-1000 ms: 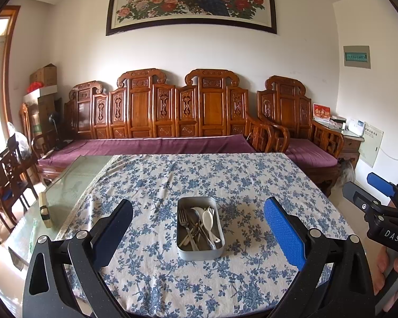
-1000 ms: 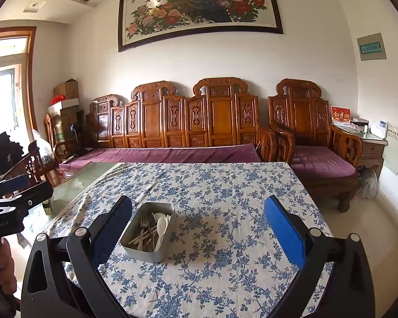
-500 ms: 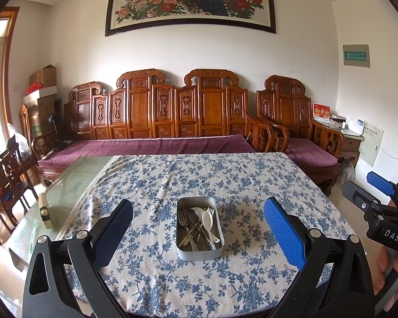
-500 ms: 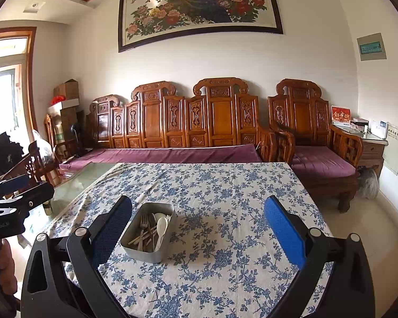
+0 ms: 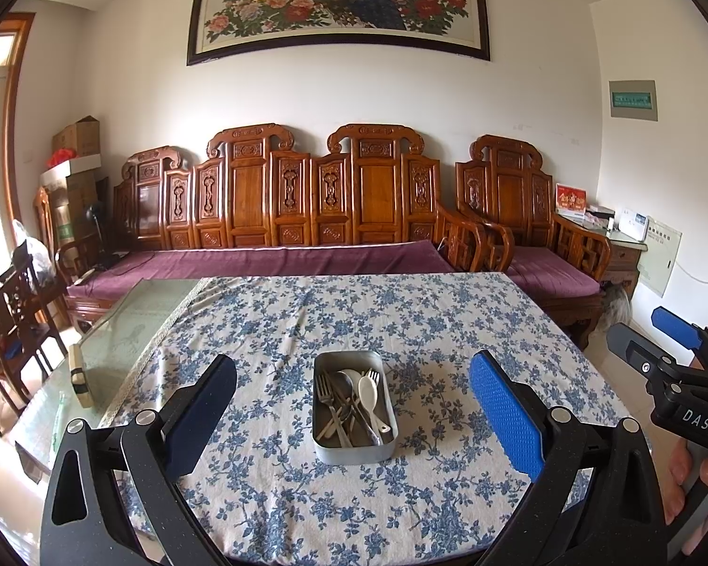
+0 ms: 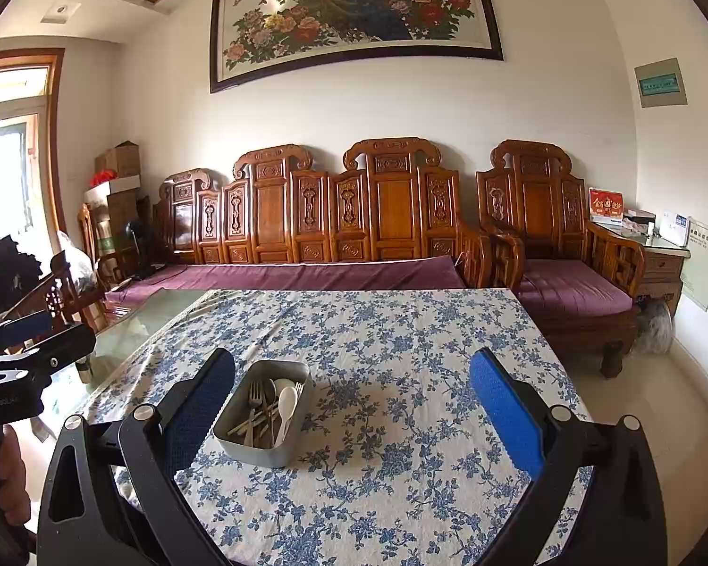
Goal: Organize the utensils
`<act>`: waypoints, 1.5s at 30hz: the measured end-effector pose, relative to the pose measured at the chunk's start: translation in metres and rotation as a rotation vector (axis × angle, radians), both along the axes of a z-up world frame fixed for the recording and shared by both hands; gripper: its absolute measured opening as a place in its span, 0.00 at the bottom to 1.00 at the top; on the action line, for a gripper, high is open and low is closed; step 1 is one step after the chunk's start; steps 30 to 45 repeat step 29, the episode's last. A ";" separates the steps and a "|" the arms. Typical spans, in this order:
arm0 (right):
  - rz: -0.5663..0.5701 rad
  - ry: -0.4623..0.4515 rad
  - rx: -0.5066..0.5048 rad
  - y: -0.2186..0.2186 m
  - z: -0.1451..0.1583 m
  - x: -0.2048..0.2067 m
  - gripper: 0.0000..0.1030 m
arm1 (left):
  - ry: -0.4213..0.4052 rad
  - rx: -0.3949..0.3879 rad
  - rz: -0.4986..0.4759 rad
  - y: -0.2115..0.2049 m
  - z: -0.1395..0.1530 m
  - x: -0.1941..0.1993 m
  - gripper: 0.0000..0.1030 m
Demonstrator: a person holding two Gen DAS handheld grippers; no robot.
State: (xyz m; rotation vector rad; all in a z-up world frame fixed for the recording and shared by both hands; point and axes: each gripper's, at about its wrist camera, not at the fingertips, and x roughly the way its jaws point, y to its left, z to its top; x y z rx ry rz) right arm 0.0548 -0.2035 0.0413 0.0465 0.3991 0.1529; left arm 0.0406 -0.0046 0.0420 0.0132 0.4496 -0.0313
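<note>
Near the front edge of the worktop (image 5: 307,509), on its blue-flowered cloth, stands a metal tin (image 5: 354,405) holding forks, spoons and a white spoon (image 5: 368,394). The left gripper (image 5: 354,417) and right gripper (image 6: 351,412) hover before it, both spread wide and empty. The right gripper's body reads "DAS" in the left wrist view.

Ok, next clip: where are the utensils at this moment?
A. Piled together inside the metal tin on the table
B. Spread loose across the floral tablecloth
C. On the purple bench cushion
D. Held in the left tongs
A: the forks and the white spoon lie jumbled inside the metal tin on the floral tablecloth, while the left tongs and right tongs are both open and hold nothing.
</note>
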 end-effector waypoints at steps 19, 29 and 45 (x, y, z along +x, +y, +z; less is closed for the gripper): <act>0.001 0.000 0.000 0.000 0.000 -0.001 0.98 | -0.005 0.001 -0.009 -0.001 0.002 -0.003 0.93; 0.001 0.000 0.001 0.000 -0.001 -0.001 0.98 | -0.004 -0.001 -0.016 -0.002 0.002 -0.004 0.93; 0.001 0.000 0.001 0.000 -0.001 -0.001 0.98 | -0.004 -0.001 -0.016 -0.002 0.002 -0.004 0.93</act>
